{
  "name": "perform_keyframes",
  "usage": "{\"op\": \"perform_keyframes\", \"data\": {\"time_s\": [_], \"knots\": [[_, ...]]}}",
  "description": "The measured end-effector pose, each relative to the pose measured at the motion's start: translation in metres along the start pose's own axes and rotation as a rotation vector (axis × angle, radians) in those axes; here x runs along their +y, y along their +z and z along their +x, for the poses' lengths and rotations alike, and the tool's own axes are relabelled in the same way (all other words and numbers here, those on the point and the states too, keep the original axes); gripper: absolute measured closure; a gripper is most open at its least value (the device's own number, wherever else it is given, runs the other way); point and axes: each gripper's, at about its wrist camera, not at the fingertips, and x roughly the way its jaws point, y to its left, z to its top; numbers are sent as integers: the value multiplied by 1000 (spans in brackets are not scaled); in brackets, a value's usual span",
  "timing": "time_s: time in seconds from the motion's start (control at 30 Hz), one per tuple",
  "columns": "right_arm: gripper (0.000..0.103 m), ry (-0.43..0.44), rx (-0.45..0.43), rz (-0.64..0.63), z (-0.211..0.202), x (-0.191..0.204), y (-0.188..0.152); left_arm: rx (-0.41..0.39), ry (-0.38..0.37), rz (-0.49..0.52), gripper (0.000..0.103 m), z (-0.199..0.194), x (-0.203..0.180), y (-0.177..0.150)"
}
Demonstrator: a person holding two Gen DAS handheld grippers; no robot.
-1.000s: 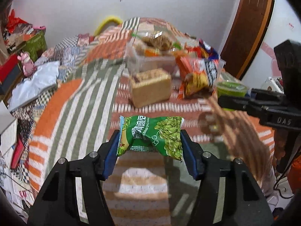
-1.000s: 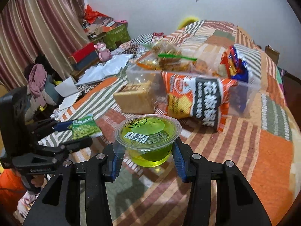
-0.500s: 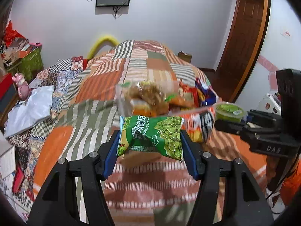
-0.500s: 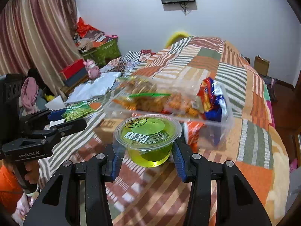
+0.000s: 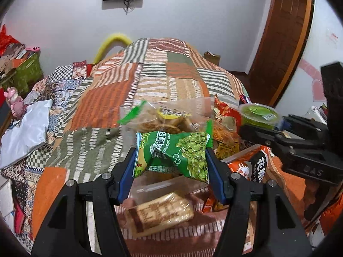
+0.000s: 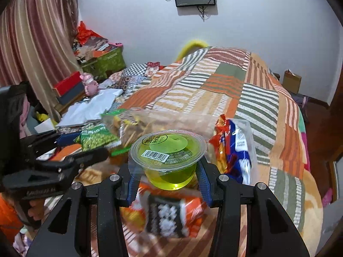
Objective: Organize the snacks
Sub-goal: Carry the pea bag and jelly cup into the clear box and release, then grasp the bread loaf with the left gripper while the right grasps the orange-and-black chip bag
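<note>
My left gripper (image 5: 171, 156) is shut on a green pea snack packet (image 5: 173, 152) and holds it in the air just before a clear plastic bin (image 5: 205, 102) full of snacks on the bed. My right gripper (image 6: 167, 175) is shut on a green jelly cup (image 6: 167, 147) with a clear lid and barcode, held above an orange and black packet (image 6: 165, 216). The jelly cup also shows at the right of the left wrist view (image 5: 259, 115). The pea packet also shows at the left of the right wrist view (image 6: 96, 138).
A tan biscuit pack (image 5: 158, 214) lies on the striped patchwork bedspread (image 5: 103, 105) below the left gripper. A clear bag of crackers with a green seal (image 5: 163, 117) and a blue and red packet (image 6: 238, 147) sit in the bin. Boxes and clutter stand at the far left (image 6: 98, 55).
Both grippers have moved forward and closer to the bin with their snacks. The bin and biscuit pack now sit lower and nearer in both views.
</note>
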Motion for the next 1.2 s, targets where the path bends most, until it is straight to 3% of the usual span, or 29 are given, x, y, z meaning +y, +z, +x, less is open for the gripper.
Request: {"op": "perform_keyframes", "data": {"time_s": [0.47,0.9,0.97,1.2], "knots": [[57,-36,92,-25,21,-7,-10,28,9,61,35,18,-14,3],[30,9,-19,-48,-34,-2,-11,-23,-21,46,31,-23,-10,-5],[28,12,-10,-49,-36,-3,-18,-26,-12,45,26,-30,-6,-11],[28,29,101,-31,-21,-16,-47,32,18,58,24,-32,6,-44]]}}
